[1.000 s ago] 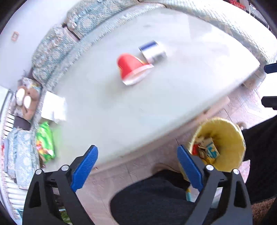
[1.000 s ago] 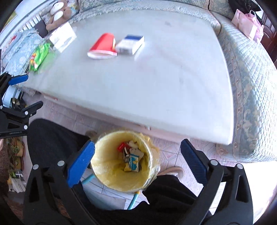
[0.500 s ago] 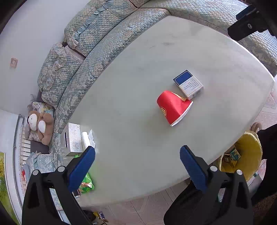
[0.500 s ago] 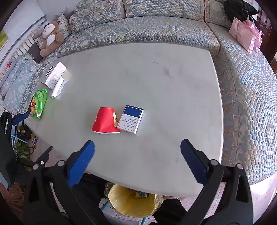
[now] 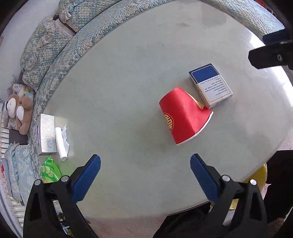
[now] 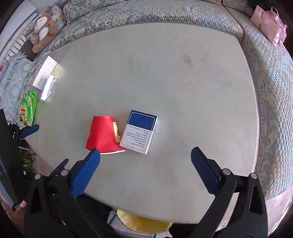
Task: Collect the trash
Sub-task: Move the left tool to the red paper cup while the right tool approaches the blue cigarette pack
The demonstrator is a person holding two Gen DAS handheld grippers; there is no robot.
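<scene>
Pale grey-green glossy tabletop fills both wrist views. Flattened red paper cup lies on its side near the tabletop's near edge, white rim toward the cameras; gold-and-red emblem on its side. Flat blue-and-white rectangular cardboard box lies just beside the cup at its 3 o'clock in the right wrist view, edges touching or nearly so; cannot tell which.

Left gripper: blue-padded fingers spread wide apart, holding nothing, above the near part of the tabletop. In its view the cup sits at 1 o'clock, the box beyond it, nothing lying between gripper and cup.

Right gripper: fingers likewise spread wide, holding nothing. Its left fingertip overlaps the cup's rim in the picture; whether there is contact, cannot tell. Box at 12 o'clock between the finger lines.

Round bin with yellow liner shows below the tabletop's near edge at 6 o'clock, mostly hidden by the tabletop.

Far left tabletop edge, about 10 o'clock: silver patterned tissue box, white paper roll against it, green snack bag nearer. All well apart from the cup.

Blue-green quilted sofa wraps the far and right sides. Brown-and-white stuffed animal on it at 11 o'clock; pink plastic bag at 1 o'clock.
</scene>
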